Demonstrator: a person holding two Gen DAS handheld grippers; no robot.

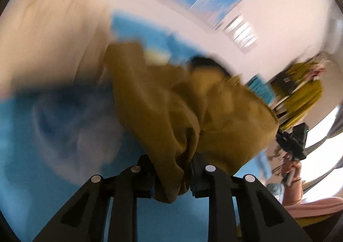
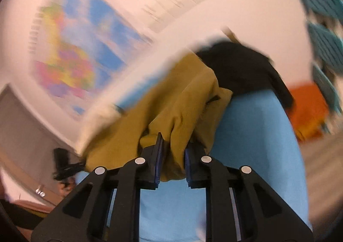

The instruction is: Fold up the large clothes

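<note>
A large mustard-brown garment (image 1: 193,109) hangs bunched above a blue-covered surface (image 1: 53,134). My left gripper (image 1: 171,173) is shut on a gathered fold of it, with cloth pinched between the jaws. In the right wrist view the same garment (image 2: 171,109) spreads ahead, and my right gripper (image 2: 172,160) is shut on another fold of it. A black garment (image 2: 242,68) lies past the mustard one on the blue surface (image 2: 253,145). Both views are blurred by motion.
A coloured wall map (image 2: 81,53) hangs on the white wall. Teal panels (image 2: 325,27) are at the right, an orange object (image 2: 308,109) below them. A rack with yellow-green clothing (image 1: 300,96) and a black item (image 1: 293,141) stands right. A beige curtain (image 1: 49,38) is at the left.
</note>
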